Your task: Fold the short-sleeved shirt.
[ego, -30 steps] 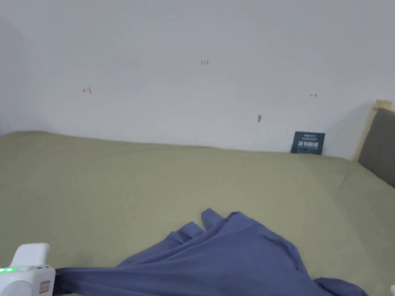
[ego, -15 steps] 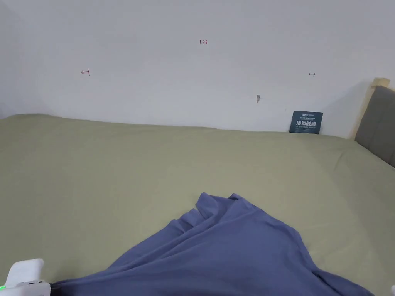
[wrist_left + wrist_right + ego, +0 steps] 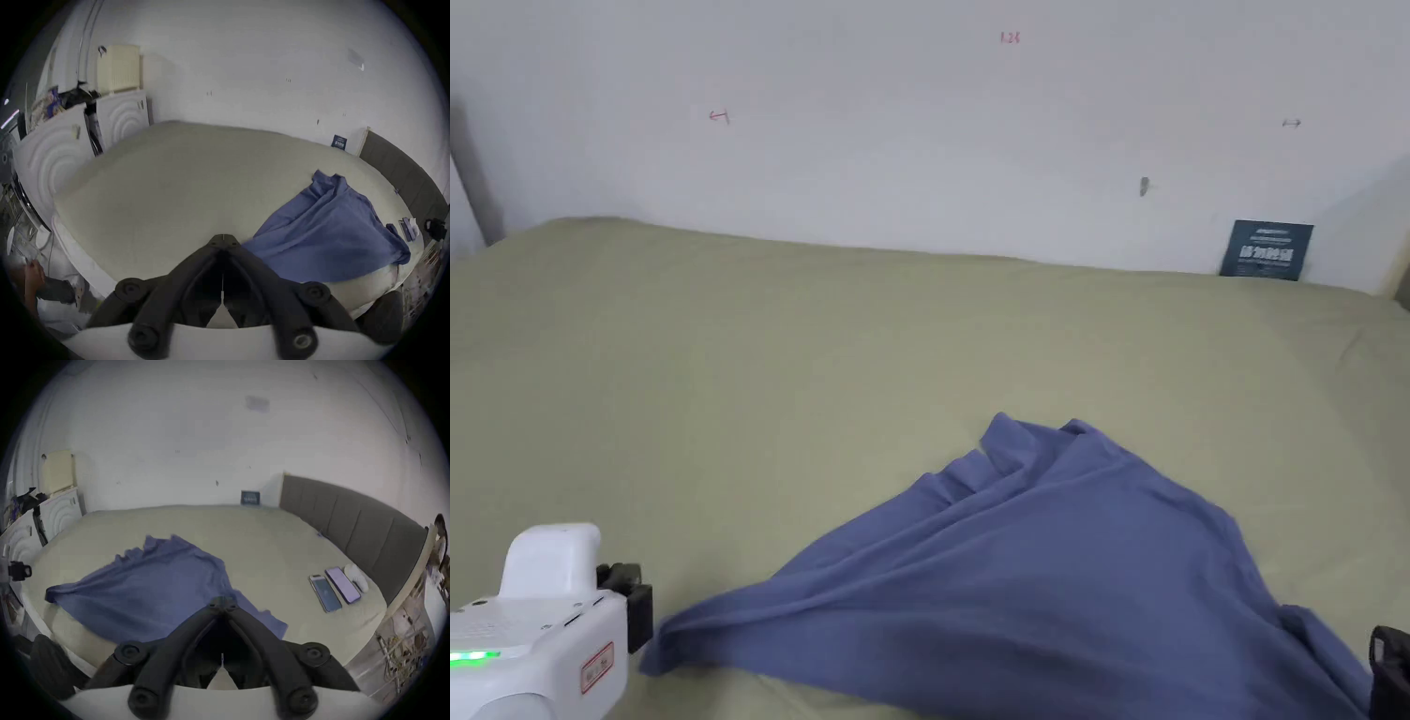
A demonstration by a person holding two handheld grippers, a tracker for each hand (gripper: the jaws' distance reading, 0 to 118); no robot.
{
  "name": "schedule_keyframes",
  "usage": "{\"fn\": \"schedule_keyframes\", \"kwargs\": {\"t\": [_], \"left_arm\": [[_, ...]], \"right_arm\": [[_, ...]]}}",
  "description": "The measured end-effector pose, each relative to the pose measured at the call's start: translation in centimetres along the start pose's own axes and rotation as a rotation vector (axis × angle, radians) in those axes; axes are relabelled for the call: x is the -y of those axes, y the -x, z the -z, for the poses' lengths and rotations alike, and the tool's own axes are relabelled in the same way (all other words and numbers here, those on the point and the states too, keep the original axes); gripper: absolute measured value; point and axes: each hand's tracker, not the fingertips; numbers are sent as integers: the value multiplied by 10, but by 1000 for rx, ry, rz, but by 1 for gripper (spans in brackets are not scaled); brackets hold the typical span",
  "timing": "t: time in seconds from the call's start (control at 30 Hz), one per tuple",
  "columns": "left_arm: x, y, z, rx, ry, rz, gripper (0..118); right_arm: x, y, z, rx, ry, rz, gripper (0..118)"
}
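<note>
- The blue shirt (image 3: 1031, 581) lies spread and rumpled on the green bed (image 3: 778, 375), on the near half, with folds running from its far tip toward the left corner.
- In the head view its left corner (image 3: 661, 652) is drawn out to a point just beside the left gripper (image 3: 628, 600), and its right edge reaches the right gripper (image 3: 1387, 670) at the picture's lower right.
- In the left gripper view the left gripper (image 3: 223, 240) has its jaws brought together at the tips; the shirt (image 3: 328, 233) starts just beside them. Whether cloth is pinched between them, I cannot tell.
- In the right gripper view the right gripper (image 3: 222, 603) also has its jaws closed to a point, set against the shirt (image 3: 151, 586); cloth lies on both sides of the tips, but a true grip cannot be made out.
- The same view shows the left gripper (image 3: 18, 572) far off at the left, near the shirt's left corner.
- Two phones (image 3: 334, 590) lie side by side on the bed to the right of the shirt, well apart from it, with a white object (image 3: 356, 576) beside them.
- A grey headboard (image 3: 353, 520) runs along the right side.
- A small dark sign (image 3: 1267, 249) leans against the white wall (image 3: 919, 122).
</note>
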Motion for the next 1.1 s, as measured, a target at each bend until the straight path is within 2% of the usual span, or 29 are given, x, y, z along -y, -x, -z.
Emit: {"fn": "schedule_keyframes", "kwargs": {"t": [0.03,0.27,0.43,0.47,0.5,0.53,0.57,0.7,0.77,0.8,0.83,0.87,0.9,0.97,1.1], "left_arm": [[-1,-1,-5,13,14,32,0],[8,12,8,49,87,30,0],[17,17,42,68,199,62,0],[19,20,55,82,228,69,11],[21,22,68,85,256,76,44],[23,23,78,75,281,76,88],[25,23,93,80,326,79,118],[33,21,131,38,358,116,116],[35,23,149,45,375,123,108],[33,24,147,63,365,111,86],[32,24,147,121,368,81,50],[33,21,149,175,395,66,6],[31,17,149,163,401,86,2],[30,15,149,128,382,164,2],[26,18,149,141,398,113,2]], "right_arm": [[-2,6,-5,-50,13,7,1],[4,58,-19,-94,-50,3,1],[13,80,-12,-148,-4,12,1],[16,84,-9,-153,9,19,1],[18,88,-7,-169,26,24,1],[19,90,-3,-174,37,22,1],[22,94,0,-177,52,19,1],[30,99,16,-208,91,16,1],[33,99,30,-215,132,2,1],[32,98,36,-203,140,-10,1],[32,96,45,-200,146,-18,1],[31,93,56,-202,164,-16,1],[28,89,67,-206,180,-11,1],[17,82,97,-204,209,-23,1],[-25,68,166,-207,211,-33,1]]}}
